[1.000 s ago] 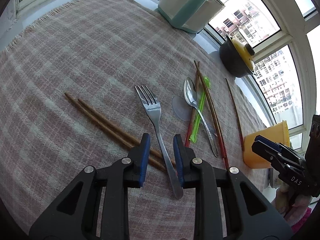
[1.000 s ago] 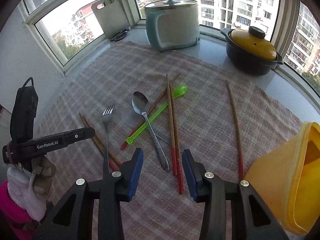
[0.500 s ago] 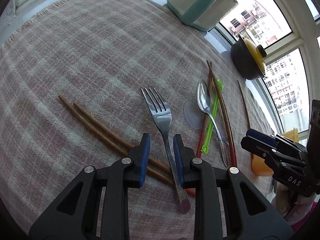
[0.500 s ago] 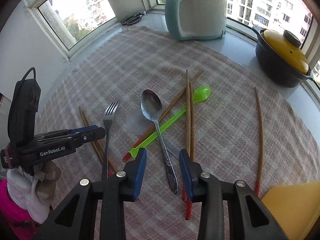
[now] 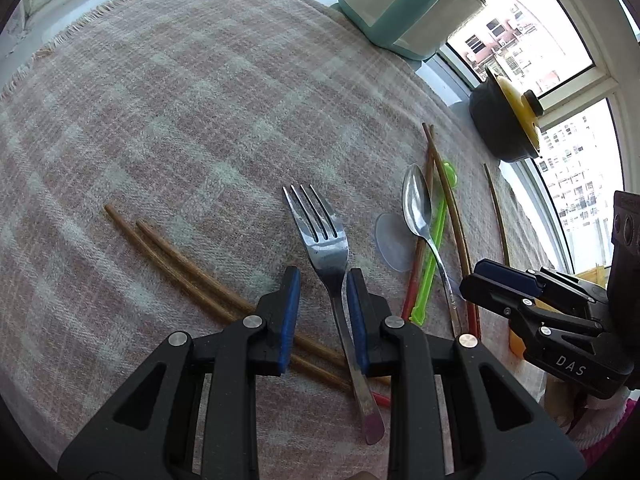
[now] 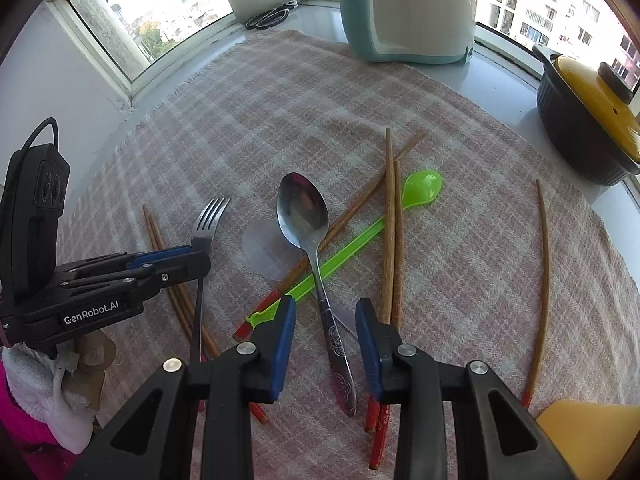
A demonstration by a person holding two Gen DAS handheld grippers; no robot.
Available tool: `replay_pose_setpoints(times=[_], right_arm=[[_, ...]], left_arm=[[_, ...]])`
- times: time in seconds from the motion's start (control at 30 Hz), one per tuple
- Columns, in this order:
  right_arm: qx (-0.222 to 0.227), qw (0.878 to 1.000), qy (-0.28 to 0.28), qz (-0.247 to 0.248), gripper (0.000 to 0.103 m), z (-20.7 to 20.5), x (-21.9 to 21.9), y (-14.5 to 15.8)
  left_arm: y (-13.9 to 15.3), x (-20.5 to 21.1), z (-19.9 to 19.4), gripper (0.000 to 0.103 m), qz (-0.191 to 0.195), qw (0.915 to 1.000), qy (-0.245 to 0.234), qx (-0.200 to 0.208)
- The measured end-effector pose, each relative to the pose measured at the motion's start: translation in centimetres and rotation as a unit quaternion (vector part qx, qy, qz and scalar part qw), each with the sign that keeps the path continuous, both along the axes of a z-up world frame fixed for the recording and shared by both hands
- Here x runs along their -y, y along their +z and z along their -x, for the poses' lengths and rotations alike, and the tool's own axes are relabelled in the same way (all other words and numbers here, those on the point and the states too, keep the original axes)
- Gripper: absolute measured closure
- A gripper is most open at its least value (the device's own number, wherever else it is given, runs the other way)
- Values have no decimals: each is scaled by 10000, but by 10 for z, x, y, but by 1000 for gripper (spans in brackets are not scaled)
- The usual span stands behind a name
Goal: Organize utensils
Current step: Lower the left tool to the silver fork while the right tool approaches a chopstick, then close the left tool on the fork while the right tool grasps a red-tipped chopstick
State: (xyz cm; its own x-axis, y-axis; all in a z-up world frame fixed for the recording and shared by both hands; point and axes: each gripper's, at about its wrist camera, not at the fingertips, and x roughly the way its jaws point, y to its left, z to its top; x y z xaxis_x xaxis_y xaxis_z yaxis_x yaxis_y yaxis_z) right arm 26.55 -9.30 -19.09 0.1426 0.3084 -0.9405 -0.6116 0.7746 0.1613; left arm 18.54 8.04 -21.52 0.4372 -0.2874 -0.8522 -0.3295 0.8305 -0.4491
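A steel fork (image 5: 320, 236) lies on the plaid cloth (image 5: 180, 120), over two brown chopsticks (image 5: 180, 264). My left gripper (image 5: 322, 292) is open, its fingers on either side of the fork's neck; it also shows in the right wrist view (image 6: 176, 260). A steel spoon (image 6: 306, 216) lies across a green plastic spoon (image 6: 420, 188), a clear plastic spoon (image 6: 266, 246) and red-tipped chopsticks (image 6: 390, 240). My right gripper (image 6: 326, 320) is open, its fingers on either side of the steel spoon's handle. One chopstick (image 6: 542, 272) lies apart at the right.
A teal and white cooker (image 6: 412, 8) stands at the back. A dark pot with a yellow lid (image 6: 592, 112) is at the back right. A yellow container (image 6: 592, 436) sits at the near right. Scissors (image 6: 272, 16) lie on the sill.
Both grippers have moved forward and lower. The left one now straddles the fork's neck, the right one the steel spoon's handle. The utensils have not moved.
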Motion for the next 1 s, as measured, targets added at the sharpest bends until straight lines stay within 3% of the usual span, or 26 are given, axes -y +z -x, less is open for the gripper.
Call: replay_pose_setpoints(times=[0.4, 0.6, 1.0], right_arm=[[49, 9986, -490, 201, 72, -14, 20, -7], [54, 9963, -834, 203, 77, -21, 31, -7], [-8, 9965, -760, 357, 83, -23, 30, -17]], left_arm=[[1, 7, -4, 81, -361, 9993, -57, 98], [1, 10, -4, 85, -444, 9988, -143, 170], [1, 13, -5, 85, -517, 9982, -199, 220]])
